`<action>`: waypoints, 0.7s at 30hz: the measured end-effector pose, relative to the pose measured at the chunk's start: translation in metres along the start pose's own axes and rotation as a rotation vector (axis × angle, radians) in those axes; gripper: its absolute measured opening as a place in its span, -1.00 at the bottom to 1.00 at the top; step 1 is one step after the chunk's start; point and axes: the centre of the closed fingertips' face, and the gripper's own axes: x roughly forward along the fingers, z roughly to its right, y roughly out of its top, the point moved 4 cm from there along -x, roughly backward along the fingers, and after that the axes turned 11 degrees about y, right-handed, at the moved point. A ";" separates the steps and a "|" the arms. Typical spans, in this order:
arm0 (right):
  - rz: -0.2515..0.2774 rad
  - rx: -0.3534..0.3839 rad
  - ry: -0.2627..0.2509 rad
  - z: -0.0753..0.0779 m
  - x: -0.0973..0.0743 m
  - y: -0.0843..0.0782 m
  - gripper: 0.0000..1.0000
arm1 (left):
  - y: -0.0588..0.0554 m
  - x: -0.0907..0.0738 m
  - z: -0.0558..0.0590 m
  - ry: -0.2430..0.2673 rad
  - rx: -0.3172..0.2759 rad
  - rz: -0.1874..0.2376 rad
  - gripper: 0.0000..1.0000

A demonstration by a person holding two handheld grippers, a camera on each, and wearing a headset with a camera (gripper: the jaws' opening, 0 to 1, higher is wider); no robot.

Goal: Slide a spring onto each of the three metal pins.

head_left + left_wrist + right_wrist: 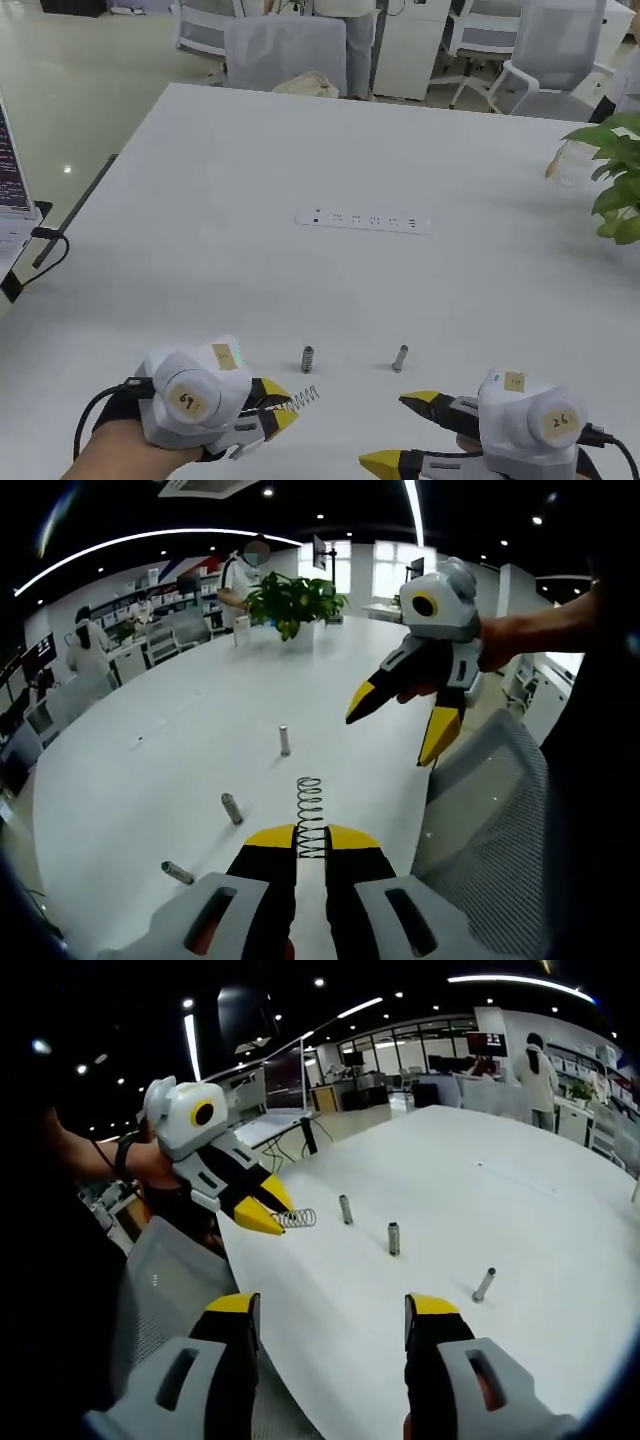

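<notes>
Left gripper [312,832], jaws pinched on spring [310,802]: line its free end squarely over nearest pin [307,358], then lower gently; right gripper [333,1305] spread wide, empty

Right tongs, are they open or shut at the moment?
Open. In the right gripper view the right tongs have their yellow-tipped jaws spread wide apart, gripping nothing.

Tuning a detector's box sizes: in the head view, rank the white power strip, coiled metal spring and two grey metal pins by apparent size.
Largest: white power strip.
Next, marginally: coiled metal spring, nearer the camera.
Smallest: left grey metal pin and right grey metal pin, alike, unranked.
</notes>
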 end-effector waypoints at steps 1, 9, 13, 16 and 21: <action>0.003 -0.003 0.004 -0.001 0.001 0.002 0.12 | 0.001 0.000 0.002 -0.004 0.007 0.001 -0.96; 0.019 -0.031 0.051 -0.007 0.009 0.012 -0.08 | 0.009 0.000 0.011 -0.028 0.045 0.014 -0.96; 0.023 -0.042 0.085 -0.013 0.013 0.015 -0.19 | 0.012 0.001 0.017 -0.042 0.063 0.018 -0.96; 0.022 -0.045 0.101 -0.015 0.017 0.015 -0.27 | 0.013 0.001 0.021 -0.054 0.078 0.019 -0.96; 0.013 -0.052 0.134 -0.021 0.023 0.015 -0.40 | 0.014 0.001 0.027 -0.071 0.096 0.022 -0.96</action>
